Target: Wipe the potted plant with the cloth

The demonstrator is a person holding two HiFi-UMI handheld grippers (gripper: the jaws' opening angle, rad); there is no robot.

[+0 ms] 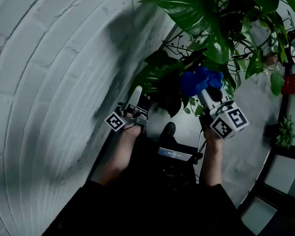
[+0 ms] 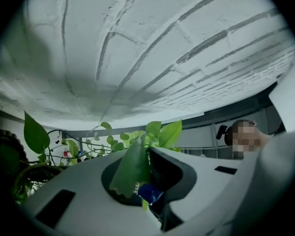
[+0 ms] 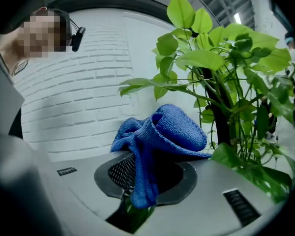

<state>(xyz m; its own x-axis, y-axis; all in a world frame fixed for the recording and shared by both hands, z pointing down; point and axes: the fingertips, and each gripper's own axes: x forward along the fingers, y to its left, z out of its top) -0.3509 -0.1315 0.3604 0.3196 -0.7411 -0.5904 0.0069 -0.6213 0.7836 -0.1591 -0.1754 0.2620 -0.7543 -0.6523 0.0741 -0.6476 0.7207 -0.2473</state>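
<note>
Leaf (image 2: 129, 167) sits pinched in left tongs (image 2: 143, 183), blue cloth (image 3: 160, 132) clamped in right tongs (image 3: 142, 183).

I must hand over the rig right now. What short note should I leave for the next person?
Left gripper: shut on one leaf of the potted plant.
Right gripper: shut on the blue cloth, raised beside the plant.
Done: leaf and cloth gripped; which leaves are already wiped cannot be told.
To do: wipe the held leaf, then the others.
</note>
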